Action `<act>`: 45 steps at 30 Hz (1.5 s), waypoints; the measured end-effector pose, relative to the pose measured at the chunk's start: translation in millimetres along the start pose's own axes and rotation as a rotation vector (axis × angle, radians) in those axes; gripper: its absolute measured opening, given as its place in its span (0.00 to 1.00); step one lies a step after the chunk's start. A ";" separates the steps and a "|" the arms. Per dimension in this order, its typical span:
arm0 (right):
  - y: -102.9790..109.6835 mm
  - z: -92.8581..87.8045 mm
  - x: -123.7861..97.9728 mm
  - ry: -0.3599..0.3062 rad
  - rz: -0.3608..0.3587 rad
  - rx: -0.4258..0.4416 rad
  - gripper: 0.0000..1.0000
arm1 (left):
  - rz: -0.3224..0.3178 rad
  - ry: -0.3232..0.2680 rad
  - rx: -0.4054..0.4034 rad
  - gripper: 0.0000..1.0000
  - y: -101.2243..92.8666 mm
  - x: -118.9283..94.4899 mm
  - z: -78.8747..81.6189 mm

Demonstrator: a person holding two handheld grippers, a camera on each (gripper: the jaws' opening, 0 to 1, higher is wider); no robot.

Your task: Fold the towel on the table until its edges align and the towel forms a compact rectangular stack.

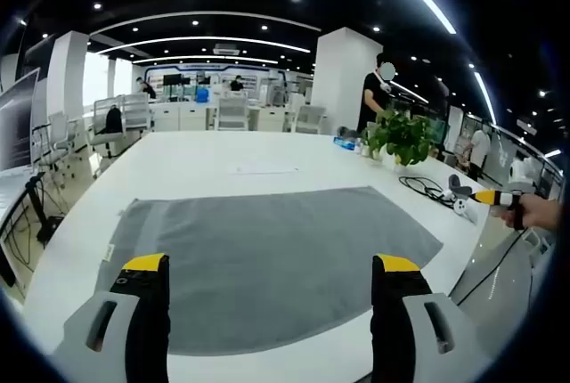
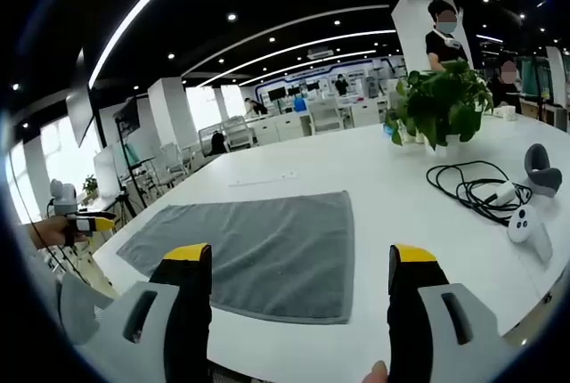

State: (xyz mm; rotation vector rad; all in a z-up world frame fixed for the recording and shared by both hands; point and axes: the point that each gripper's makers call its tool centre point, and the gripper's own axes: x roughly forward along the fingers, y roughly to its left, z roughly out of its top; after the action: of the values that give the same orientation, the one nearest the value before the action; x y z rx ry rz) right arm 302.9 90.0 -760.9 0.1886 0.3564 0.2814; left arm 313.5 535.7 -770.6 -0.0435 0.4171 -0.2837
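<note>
Writing and labels: none legible. A small pale tag sits at the towel's edge in the left gripper view; whether it carries print cannot be told at this size.

Towel (image 1: 276,263): grey, spread flat and unfolded on the white table (image 1: 223,156), lying near the table's close edge. In the right gripper view the same towel (image 2: 267,249) lies ahead and a little left of that gripper's jaws.

Other items on the table:
- Potted plant (image 2: 441,102), green and leafy, in a white pot, well apart from the towel.
- Black cable (image 2: 472,187), loosely coiled, between the plant and the table's edge.
- White controller (image 2: 525,223) just beside the cable; a grey controller (image 2: 541,169) near it.
- A thin pale strip (image 1: 263,169), possibly paper, beyond the towel's far edge.

Surroundings: open office with white chairs, desks, screens, white columns and ceiling light strips; people stand in the background, one near the plant.

Left gripper (image 1: 272,267): jaws spread wide, yellow-tipped, holding nothing, hovering above the towel's near edge. Seen from the right gripper view, it (image 2: 93,221) is held in a hand at the table's left side.

Right gripper (image 2: 298,254): jaws spread wide, yellow-tipped, nothing between them, above the towel's near edge. In the left gripper view it (image 1: 499,198) appears at the far right, held in a hand (image 1: 539,212).
</note>
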 end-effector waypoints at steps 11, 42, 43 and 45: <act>2.5 -2.5 2.3 0.011 0.019 0.009 0.81 | -0.027 0.011 0.008 0.96 -6.7 6.1 -3.3; -10.8 25.1 8.3 -0.011 0.026 -0.048 0.80 | -0.157 0.013 0.081 0.95 -65.9 28.8 13.0; -12.2 28.3 9.4 -0.013 0.027 -0.053 0.79 | -0.168 0.014 0.086 0.95 -70.0 30.7 14.1; -15.4 34.0 11.6 -0.018 0.028 -0.058 0.79 | -0.202 0.016 0.094 0.93 -82.2 35.5 17.6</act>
State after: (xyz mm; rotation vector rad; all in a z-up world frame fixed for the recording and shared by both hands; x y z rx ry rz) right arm 329.5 74.5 -736.8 0.1392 0.3279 0.3175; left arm 330.1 446.6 -760.3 0.0090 0.4157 -0.5023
